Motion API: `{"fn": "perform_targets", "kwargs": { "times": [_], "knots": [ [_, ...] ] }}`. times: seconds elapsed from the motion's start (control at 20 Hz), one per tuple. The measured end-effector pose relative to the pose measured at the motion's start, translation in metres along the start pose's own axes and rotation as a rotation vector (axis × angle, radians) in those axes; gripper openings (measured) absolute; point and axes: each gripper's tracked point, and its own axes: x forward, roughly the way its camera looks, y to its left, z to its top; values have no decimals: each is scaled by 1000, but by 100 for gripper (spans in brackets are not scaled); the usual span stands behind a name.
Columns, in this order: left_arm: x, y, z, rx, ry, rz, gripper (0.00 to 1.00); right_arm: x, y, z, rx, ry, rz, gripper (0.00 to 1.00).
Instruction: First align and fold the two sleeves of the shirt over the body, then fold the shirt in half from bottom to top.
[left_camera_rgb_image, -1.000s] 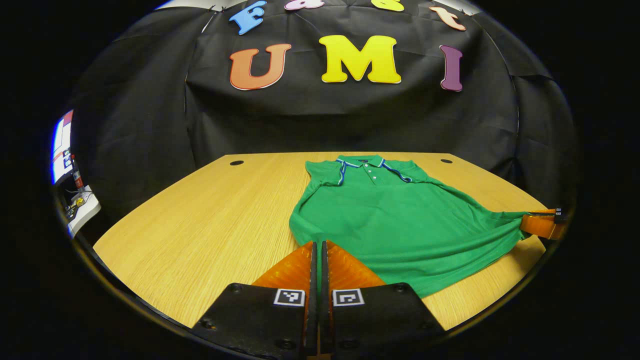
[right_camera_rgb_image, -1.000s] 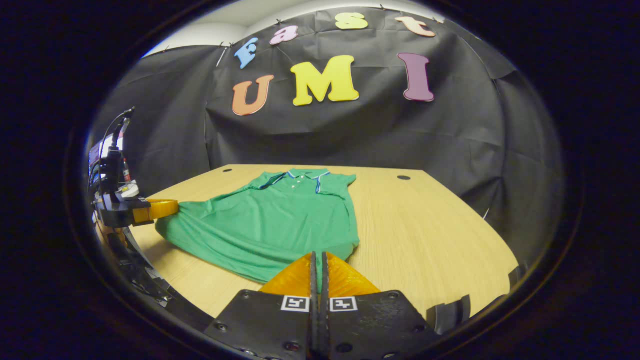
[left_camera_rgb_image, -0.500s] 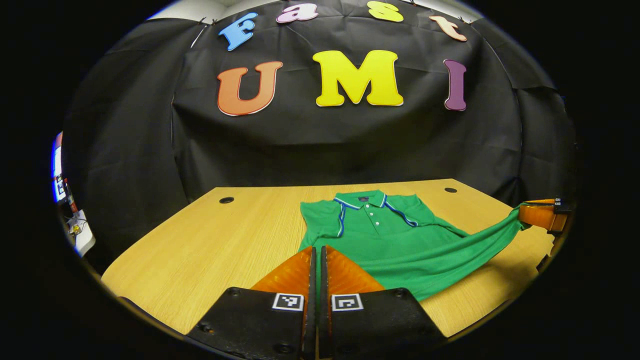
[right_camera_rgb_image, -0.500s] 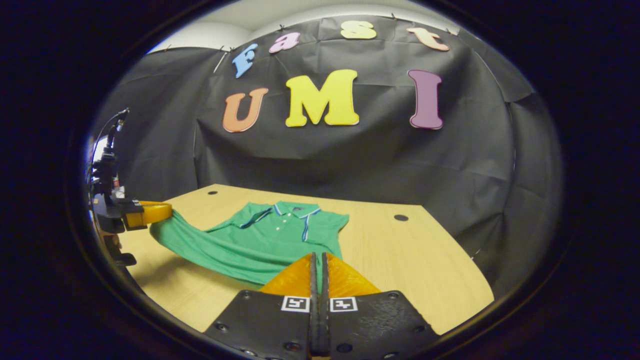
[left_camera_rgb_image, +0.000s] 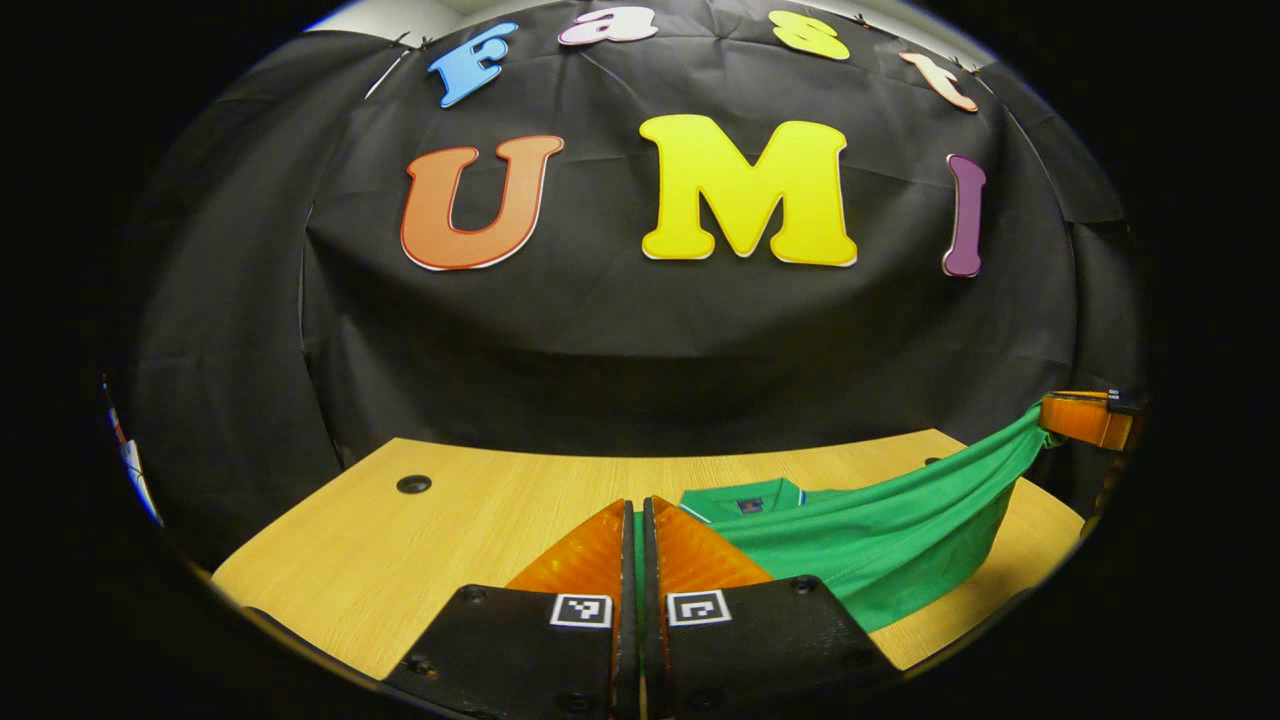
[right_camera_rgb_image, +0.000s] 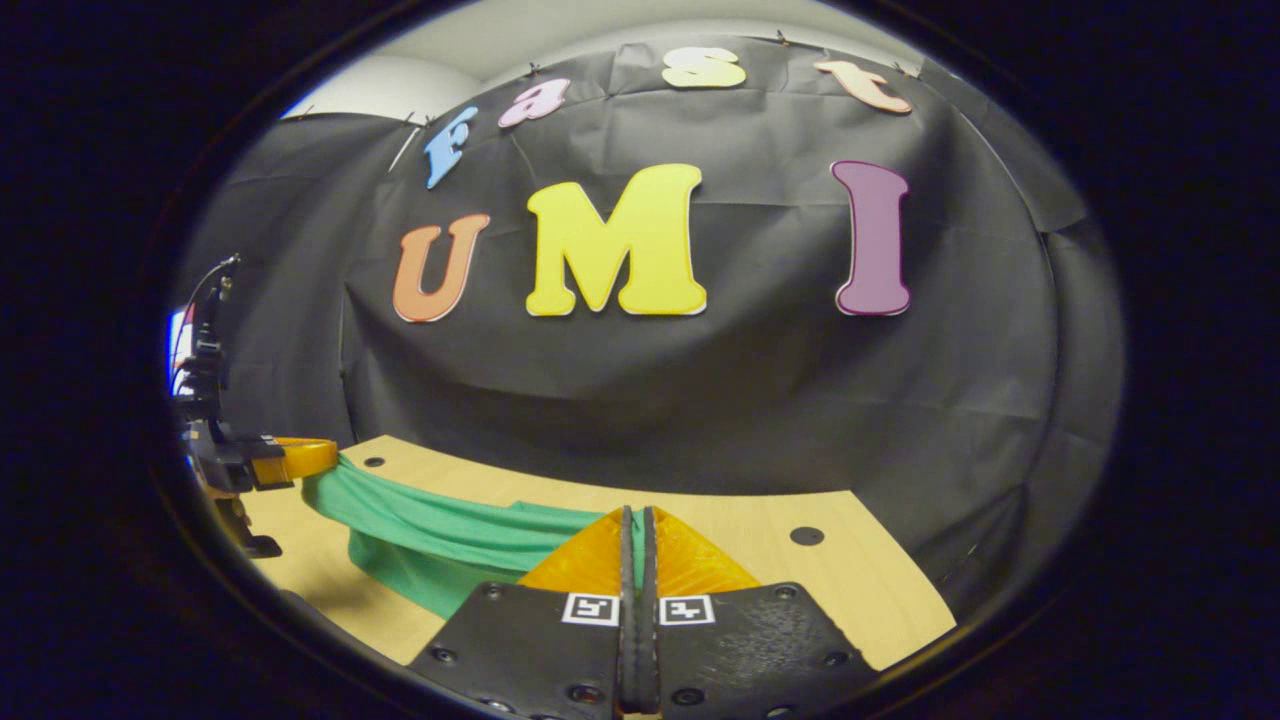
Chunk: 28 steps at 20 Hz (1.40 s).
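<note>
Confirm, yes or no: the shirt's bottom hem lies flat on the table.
No: in the left gripper view the green shirt hangs stretched above the table.

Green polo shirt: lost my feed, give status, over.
Left gripper and right gripper: jaws shut on the hem. Green polo shirt lifted, stretched between them above the wooden table. Collar down. Nothing in the way.

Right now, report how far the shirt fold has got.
Done: the sleeves look folded in already, though the body is mostly covered. In hand: the left tool and right tool each pinch a bottom corner of the shirt, with the hem lifted off the table near the collar. Left: lay the hem down and let go.
</note>
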Motion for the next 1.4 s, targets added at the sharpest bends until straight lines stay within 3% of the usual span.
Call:
{"fn": "perform_targets", "kwargs": {
  "times": [0.25, 0.45, 0.7, 0.8, 0.95, 1.1, 1.15, 1.2, 1.25, 1.3, 1.4],
  "knots": [
    [68, 20, 23, -1, -40, 38, 7, 67, 9, 4, 25, 3, -10, 0],
    [125, 23, -5, 50, -23, 50, 8, 138, 6, -19, -12, -7, -46, 0],
    [177, 22, -49, 151, 12, 46, 7, 206, 2, -75, -16, 29, -122, 0],
    [188, 19, -60, 154, 14, 27, 7, 217, -13, -83, -68, 6, -173, 0],
    [196, 20, -79, 123, 23, 38, 8, 225, -14, -96, 7, 13, -175, 0],
    [196, 21, -80, 95, 3, 40, 9, 229, -13, -108, -41, 23, -188, 0],
    [197, 23, -78, 94, -14, 53, 13, 230, -13, -110, -52, 28, -196, 0],
    [198, 28, -78, 99, -24, 66, 18, 231, -14, -113, -59, 31, -199, 6],
    [202, 30, -86, 95, -17, 68, 35, 229, -12, -112, -61, 27, -188, 12],
    [202, 25, -84, 94, -14, 52, 46, 231, -11, -116, -66, 18, -174, 40],
    [200, 21, -88, 117, 3, 53, 82, 226, -9, -109, -68, 7, -163, 94]
  ]
}}
